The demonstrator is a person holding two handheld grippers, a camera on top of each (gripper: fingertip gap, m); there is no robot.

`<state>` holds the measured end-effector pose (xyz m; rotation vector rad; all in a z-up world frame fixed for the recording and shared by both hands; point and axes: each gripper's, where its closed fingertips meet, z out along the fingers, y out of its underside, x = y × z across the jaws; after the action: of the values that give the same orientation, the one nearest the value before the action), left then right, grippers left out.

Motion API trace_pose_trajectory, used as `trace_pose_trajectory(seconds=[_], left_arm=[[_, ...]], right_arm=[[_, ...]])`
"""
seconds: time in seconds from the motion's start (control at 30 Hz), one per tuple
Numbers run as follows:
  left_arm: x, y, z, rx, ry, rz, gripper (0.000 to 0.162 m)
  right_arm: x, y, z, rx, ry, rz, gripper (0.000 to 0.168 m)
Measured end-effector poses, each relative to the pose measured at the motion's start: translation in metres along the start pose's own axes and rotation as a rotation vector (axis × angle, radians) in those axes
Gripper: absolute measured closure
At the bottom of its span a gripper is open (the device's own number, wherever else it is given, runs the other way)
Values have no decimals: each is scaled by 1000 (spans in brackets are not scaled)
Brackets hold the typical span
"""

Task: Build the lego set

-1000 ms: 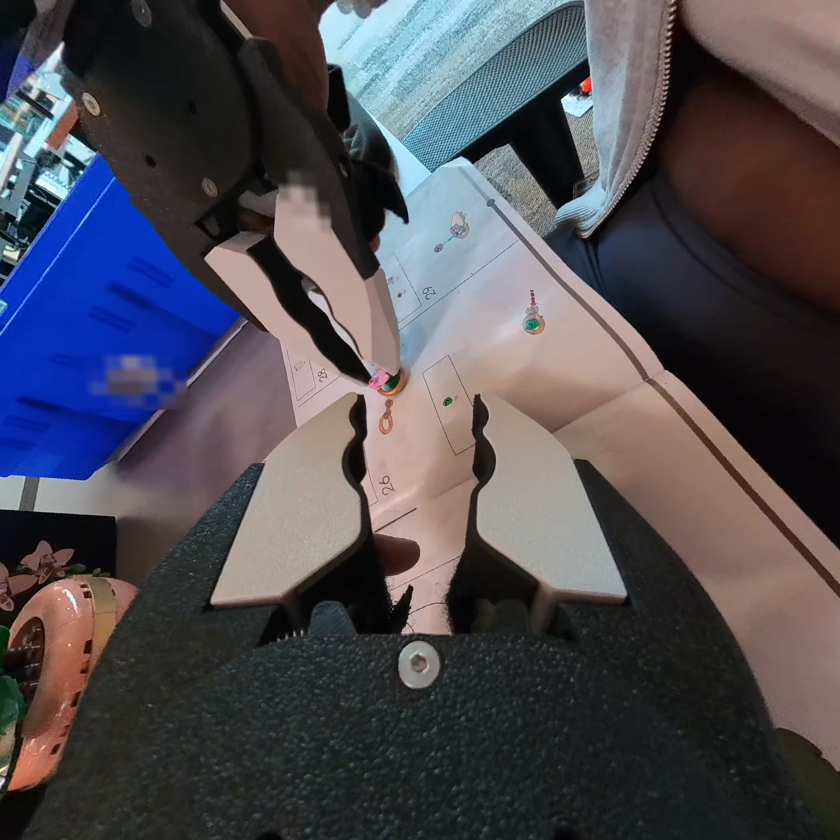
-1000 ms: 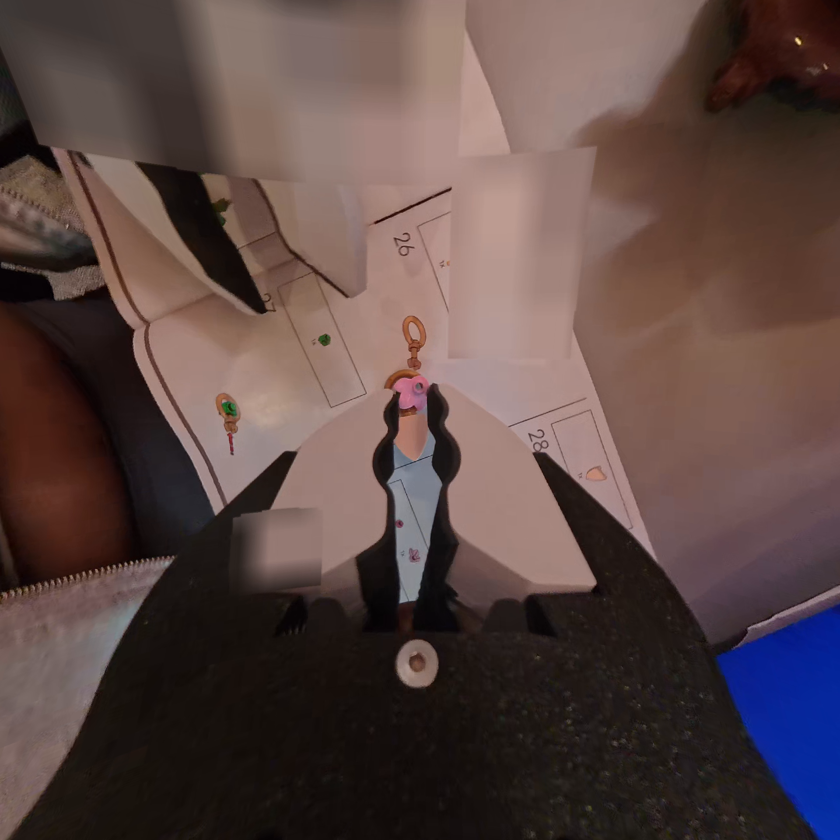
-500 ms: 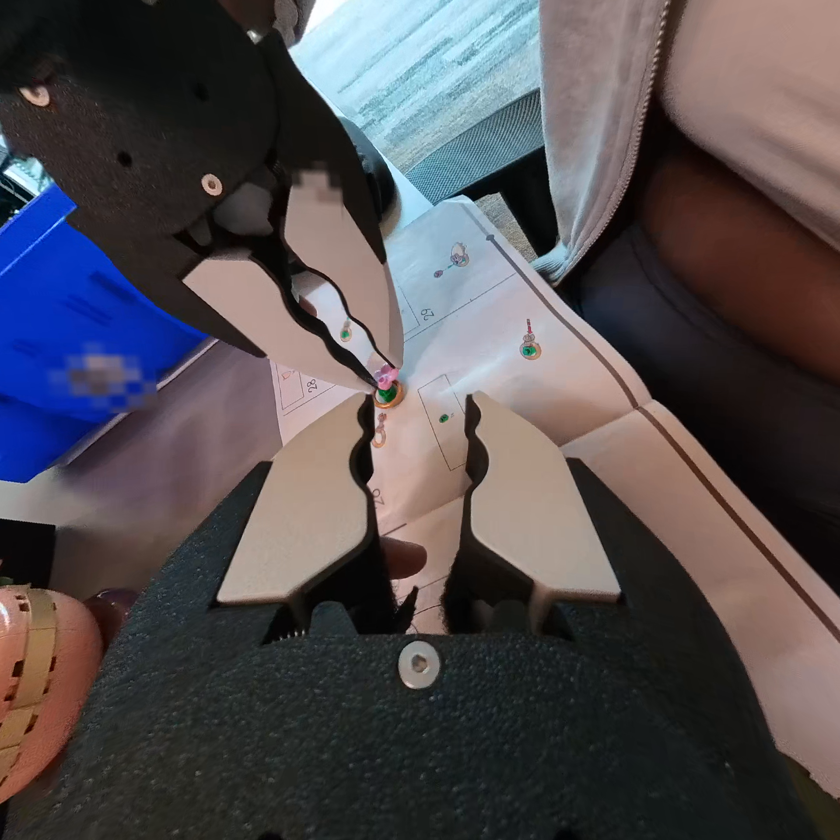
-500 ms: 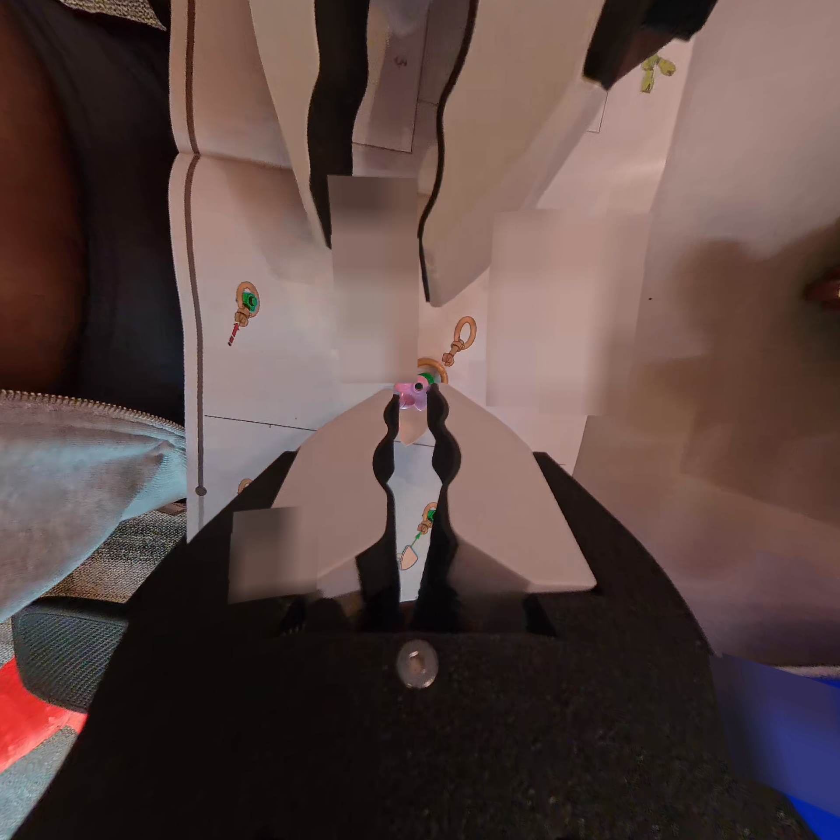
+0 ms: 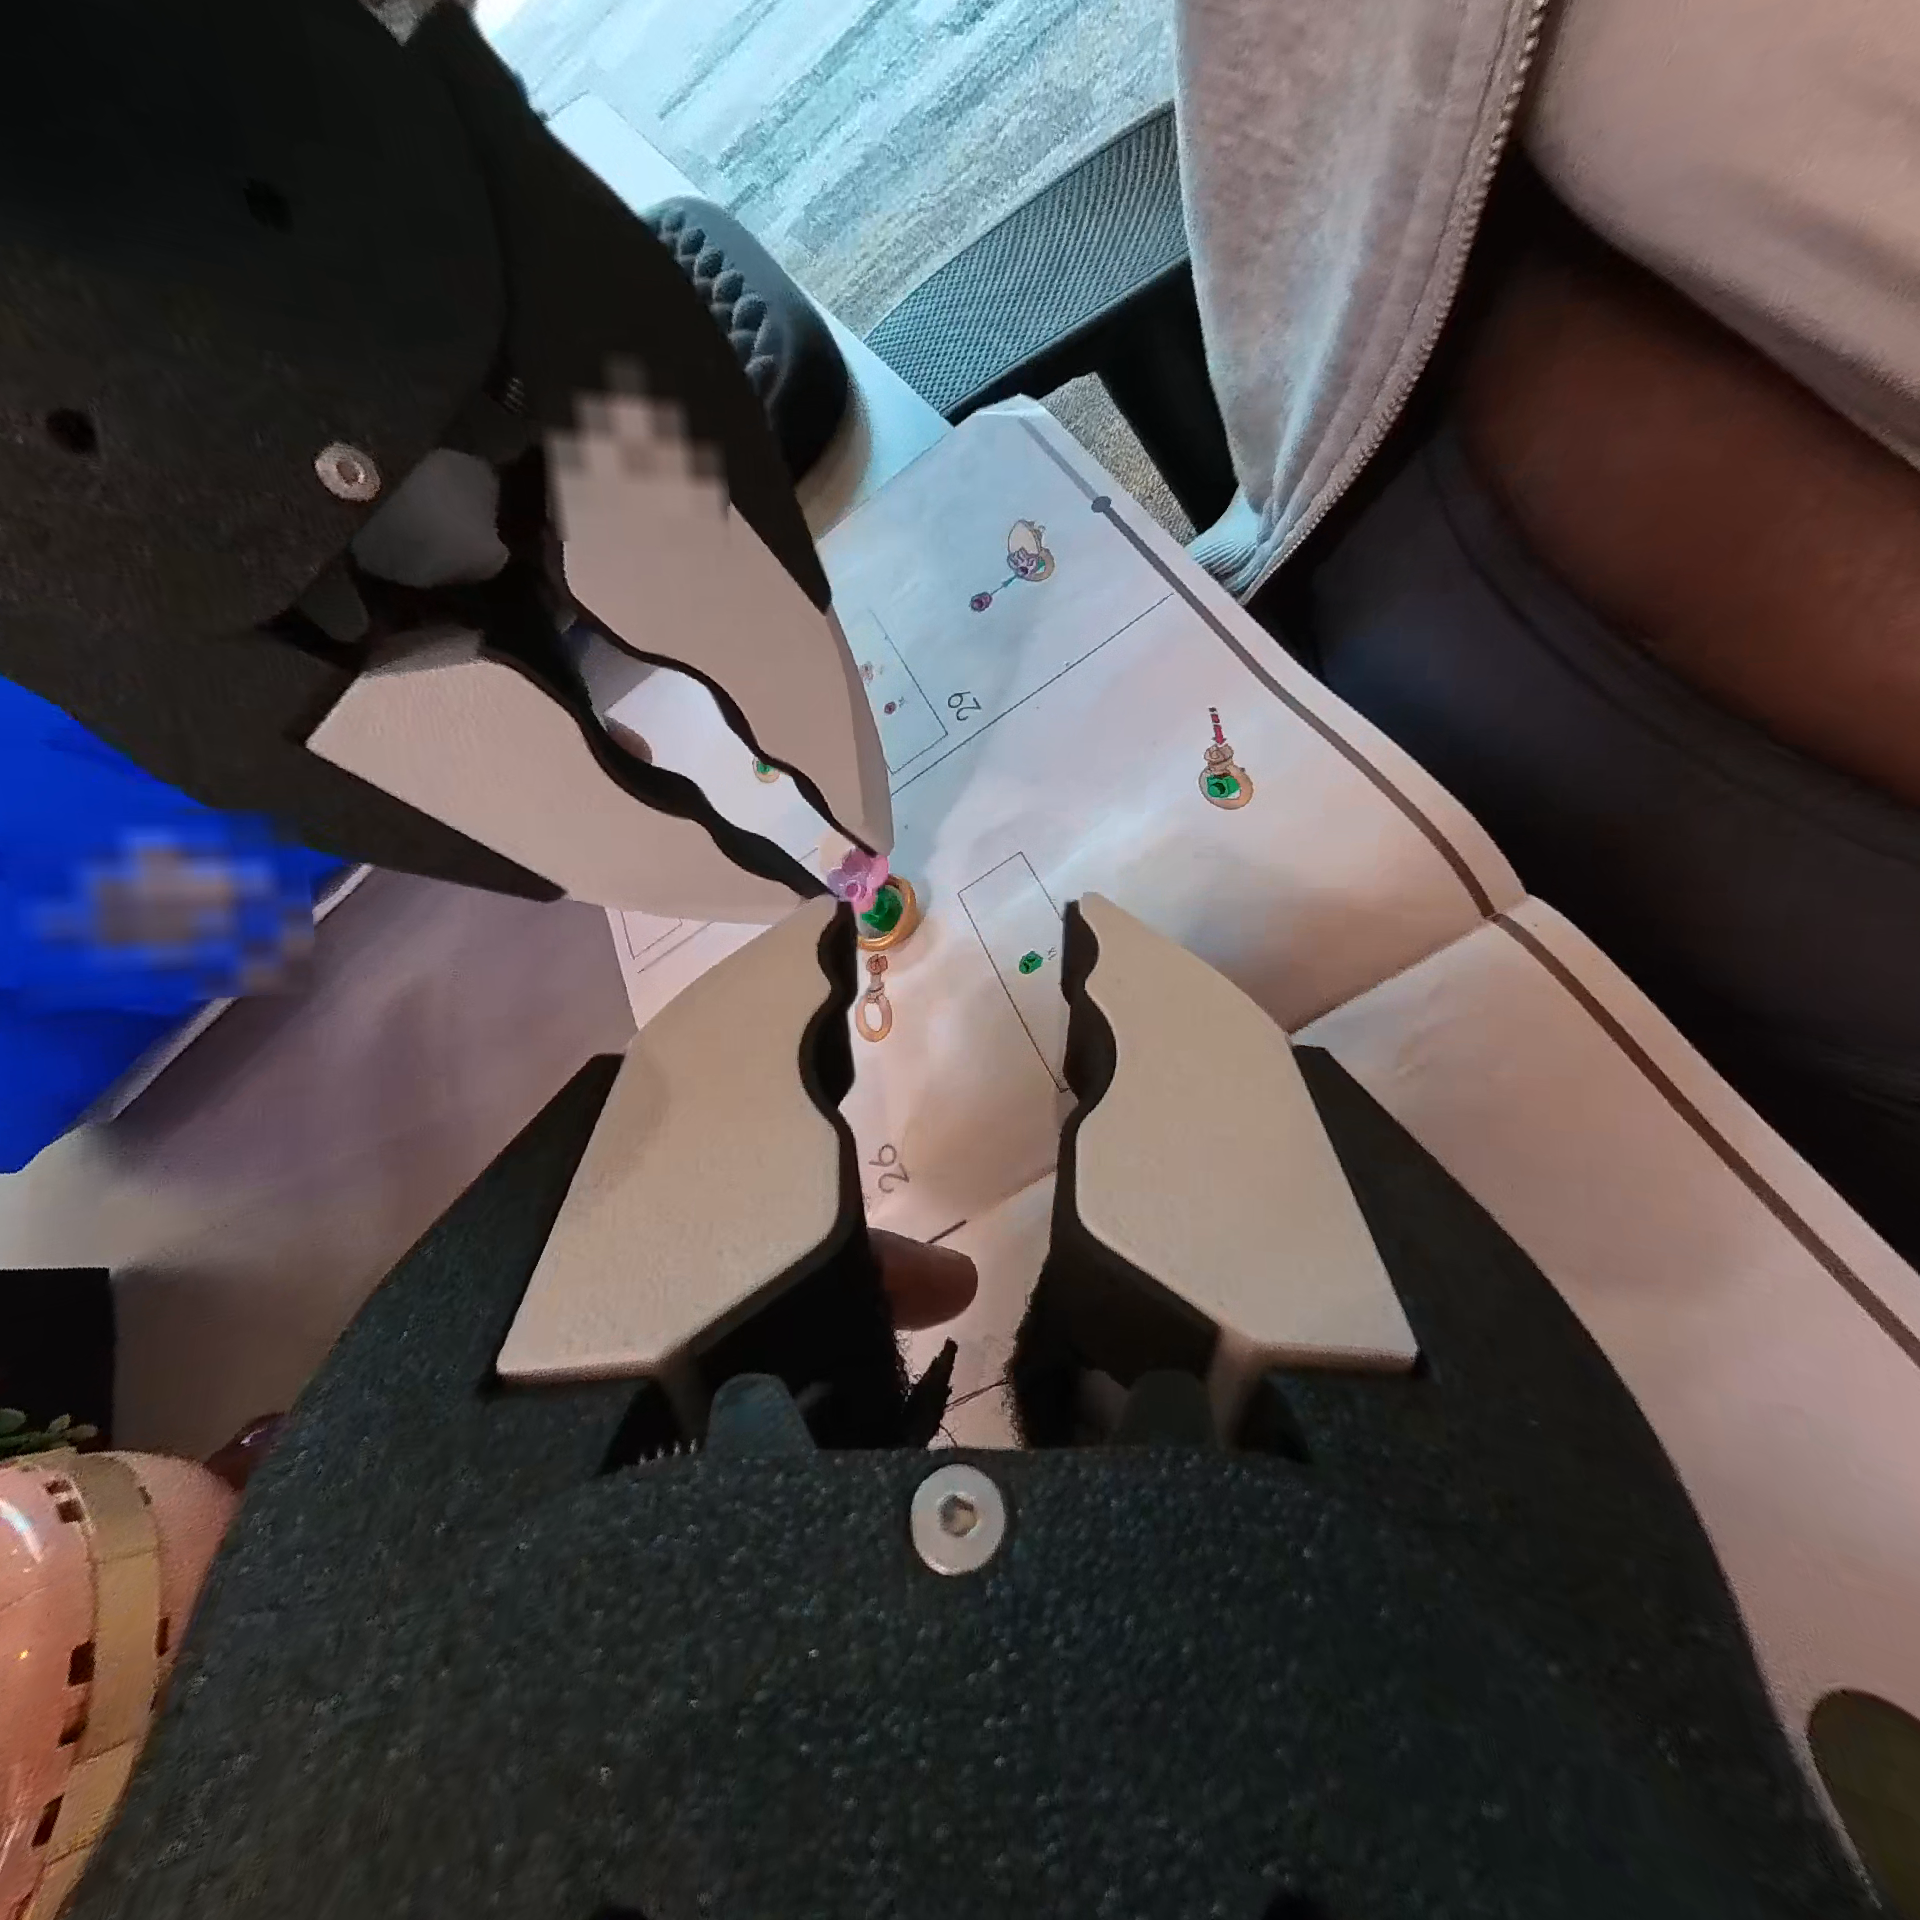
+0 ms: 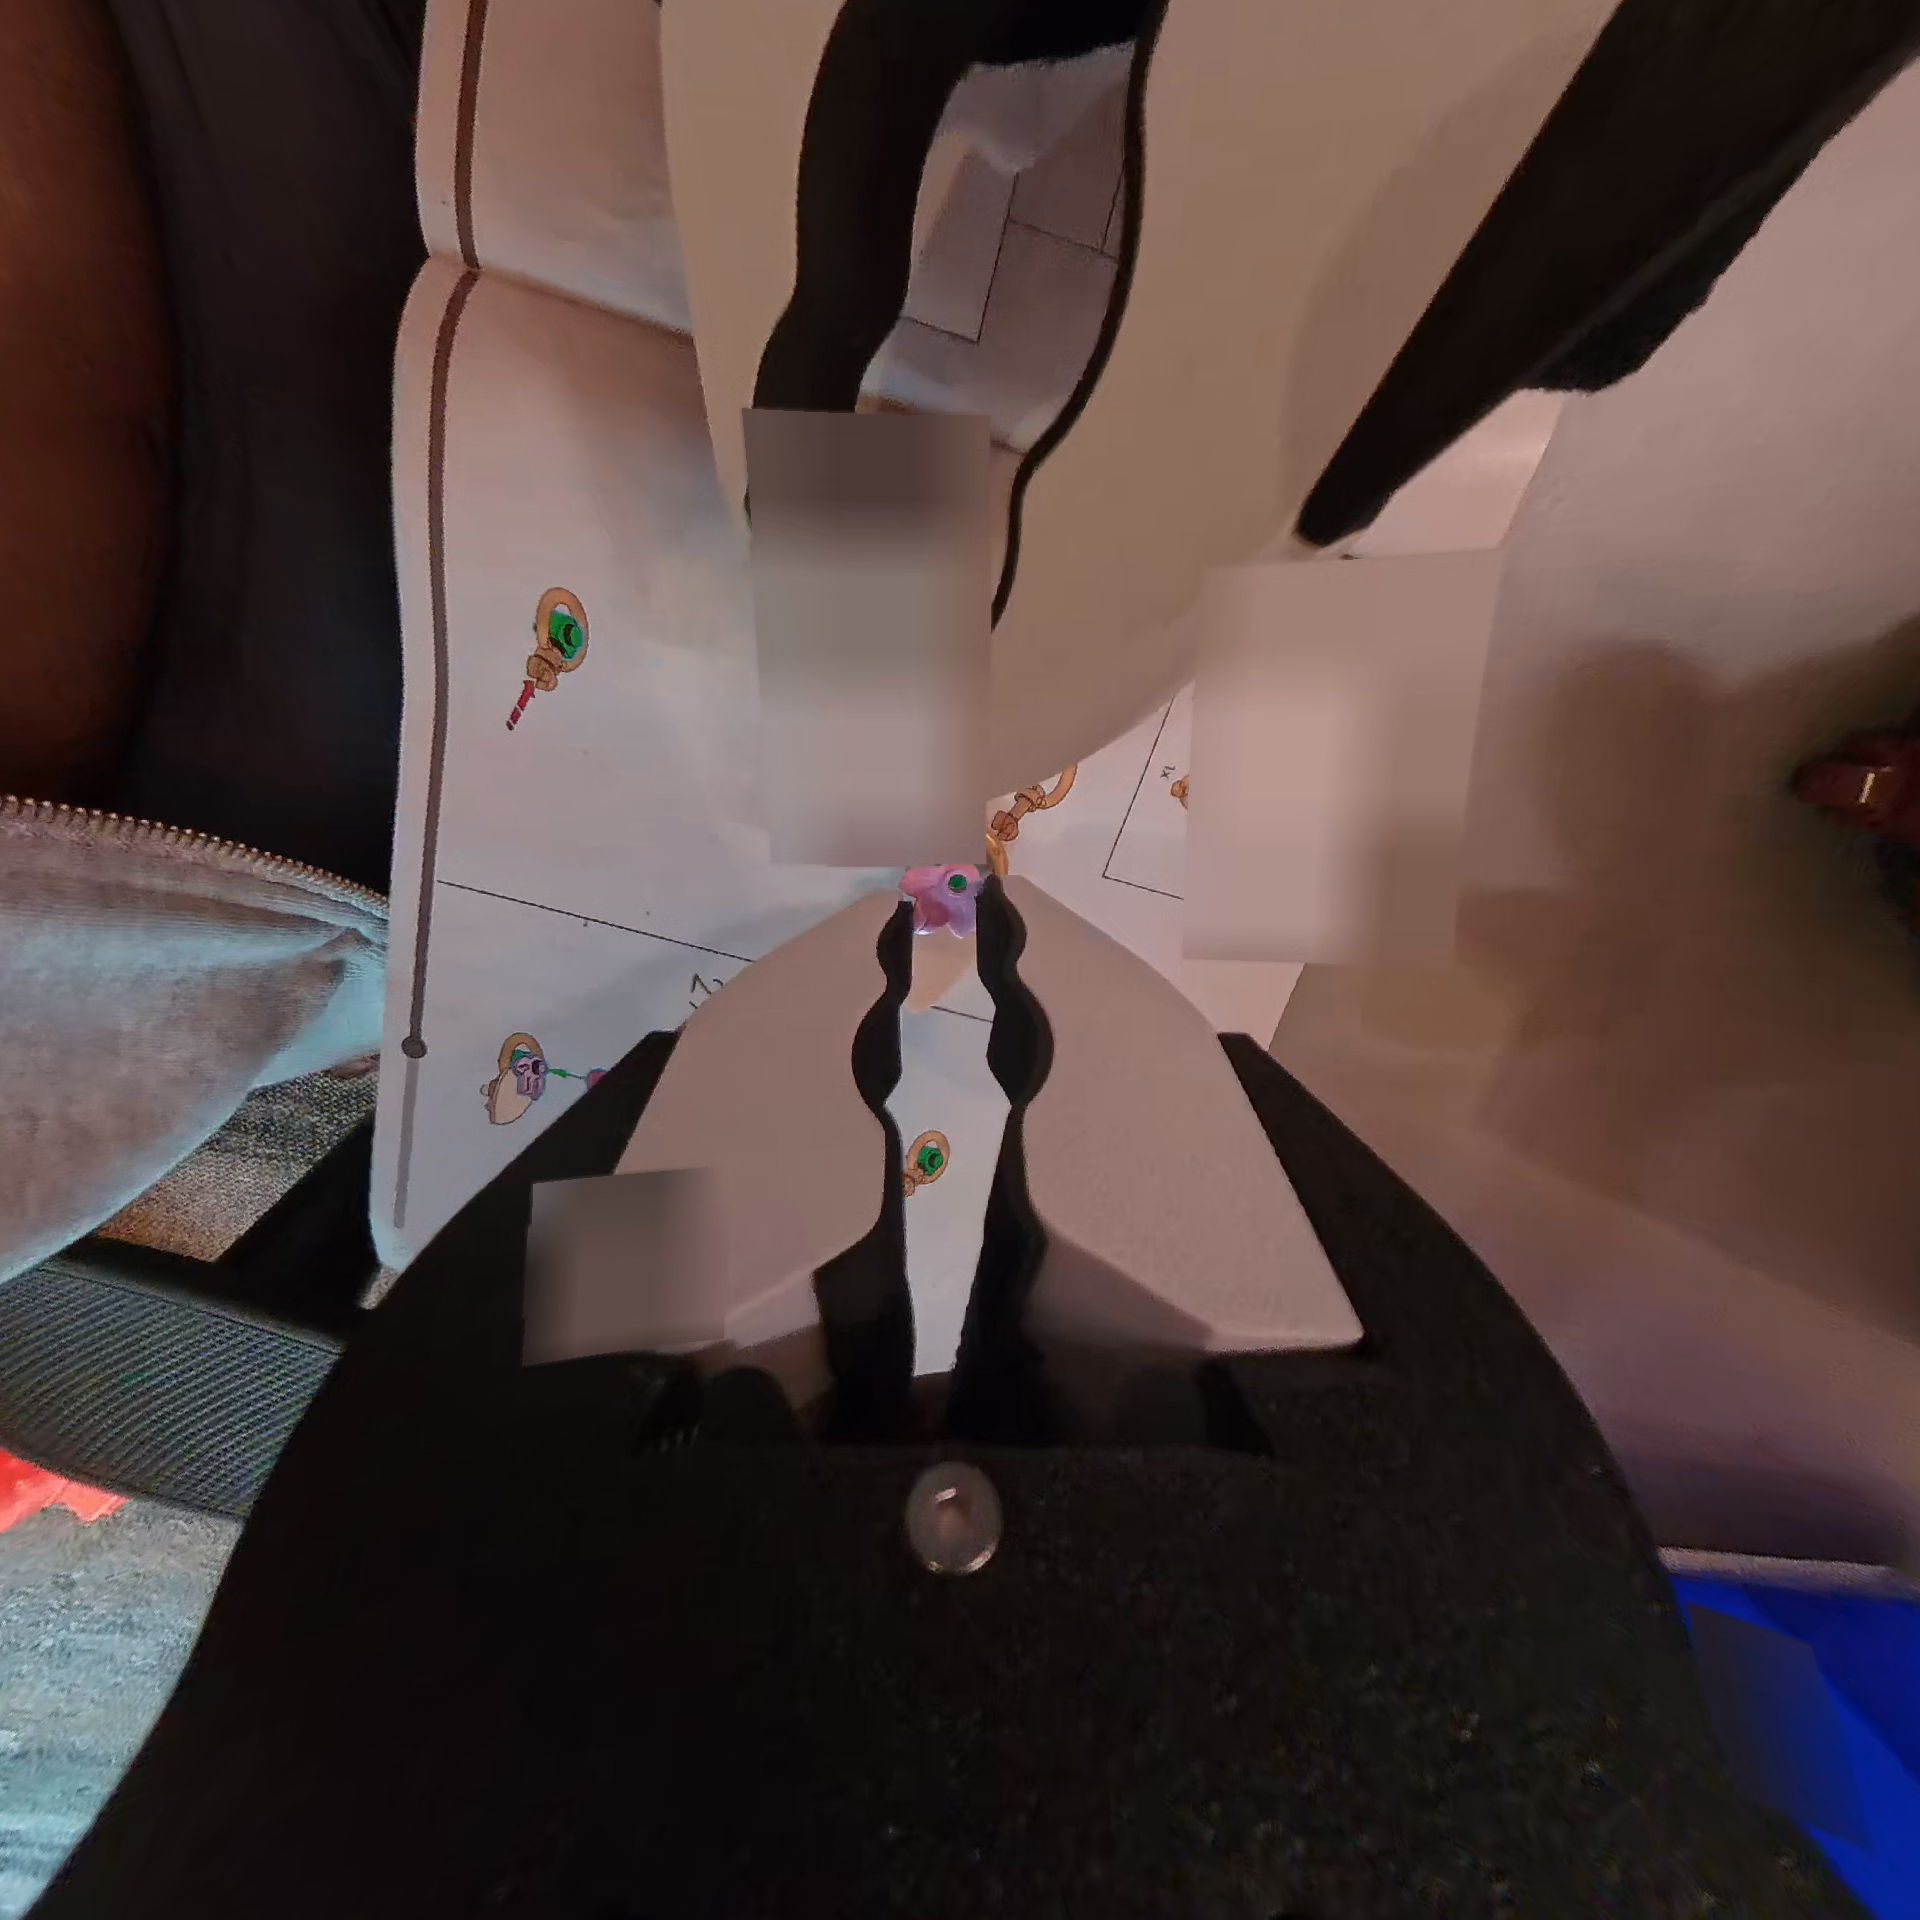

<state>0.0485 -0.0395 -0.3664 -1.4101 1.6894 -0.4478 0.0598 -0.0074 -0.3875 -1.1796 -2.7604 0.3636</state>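
Note:
A small pink flower piece (image 5: 856, 879) is pinched in the tips of my right gripper (image 5: 860, 871), which reaches in from the upper left. It sits on a green stud inside a tan ring piece (image 5: 891, 918) lying on the open instruction booklet (image 5: 1143, 727). In the right wrist view the flower (image 6: 940, 900) is between my right gripper's tips (image 6: 951, 900), with green showing through its hole. My left gripper (image 5: 956, 925) is open and empty, its left fingertip right beside the ring. It shows at the top of the right wrist view (image 6: 966, 260).
A blue bin (image 5: 104, 883) stands at the left. A pink rounded built part (image 5: 62, 1621) is at the bottom left. A person in a grey zip jacket (image 5: 1351, 260) sits close behind the booklet. A dark red piece (image 6: 1860, 800) lies on the table at the right. The left gripper's tips are roughly 4 cm from the right gripper's.
My right gripper has swung round and come down with the pink flower onto the ring's green stud. My left gripper has moved closer to the ring, still open.

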Motion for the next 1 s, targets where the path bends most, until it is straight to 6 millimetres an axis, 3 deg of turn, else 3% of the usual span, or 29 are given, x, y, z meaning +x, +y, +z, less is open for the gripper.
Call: trace_pose_trajectory(seconds=[0.57, 1.0], left_arm=[[-1, 6, 16, -43, -7, 48, 124], [-6, 7, 15, -41, -25, 39, 124]], right_arm=[[-2, 2, 2, -26, -37, -15, 156], [0, 5, 0, -53, -20, -21, 156]])
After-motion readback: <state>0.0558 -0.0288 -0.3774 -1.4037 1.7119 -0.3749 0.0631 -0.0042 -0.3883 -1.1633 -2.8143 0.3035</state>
